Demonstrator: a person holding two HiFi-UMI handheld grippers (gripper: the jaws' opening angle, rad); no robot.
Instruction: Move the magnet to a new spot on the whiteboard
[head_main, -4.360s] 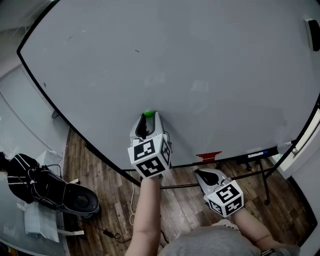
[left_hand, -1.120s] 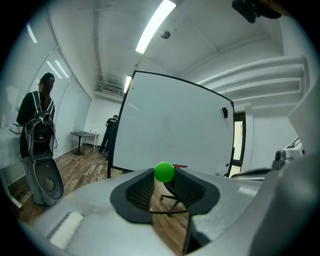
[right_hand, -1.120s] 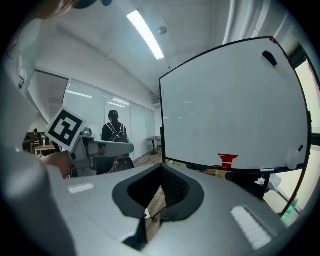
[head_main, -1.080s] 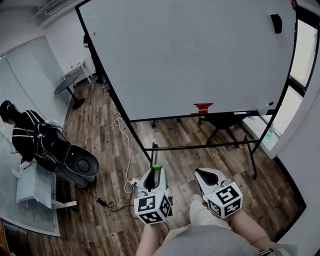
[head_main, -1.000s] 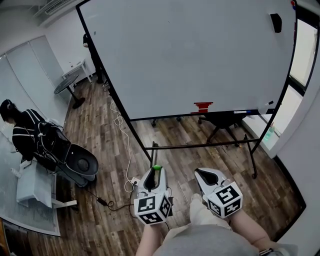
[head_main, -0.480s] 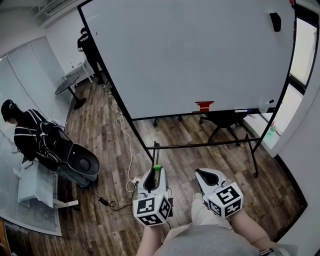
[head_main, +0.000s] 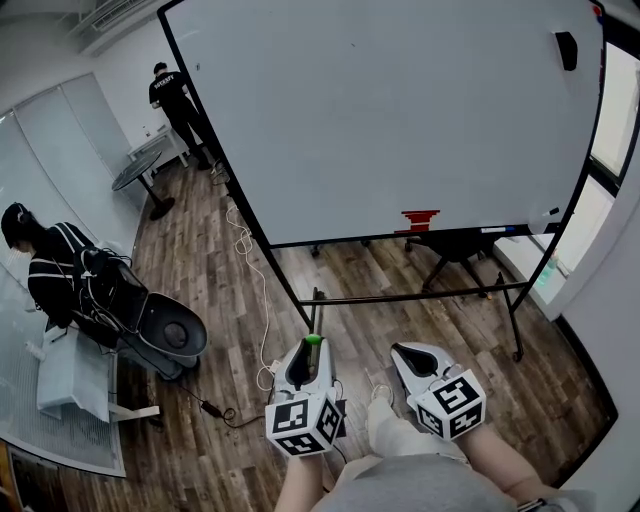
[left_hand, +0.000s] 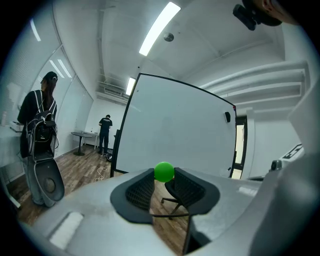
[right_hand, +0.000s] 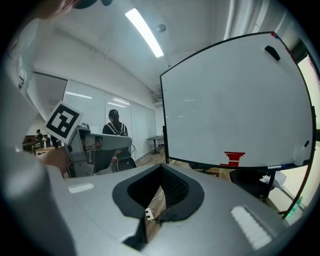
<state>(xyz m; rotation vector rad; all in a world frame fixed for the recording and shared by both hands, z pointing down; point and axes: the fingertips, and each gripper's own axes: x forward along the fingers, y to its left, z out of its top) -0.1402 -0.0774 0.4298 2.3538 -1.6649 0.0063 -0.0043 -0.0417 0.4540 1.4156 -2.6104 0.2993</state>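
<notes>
The magnet (left_hand: 164, 171), a green ball, was pinched between the fingertips of the left gripper (head_main: 312, 345), at the far end of the ribbed pads (left_hand: 142, 190). This gripper was held low over the wooden floor (head_main: 230, 300), well apart from the whiteboard (head_main: 400, 110). The right gripper (head_main: 404, 350) was held beside it, with its fingers pressed together at the tips. A red shape (head_main: 421, 220) was seen at the whiteboard's lower edge.
</notes>
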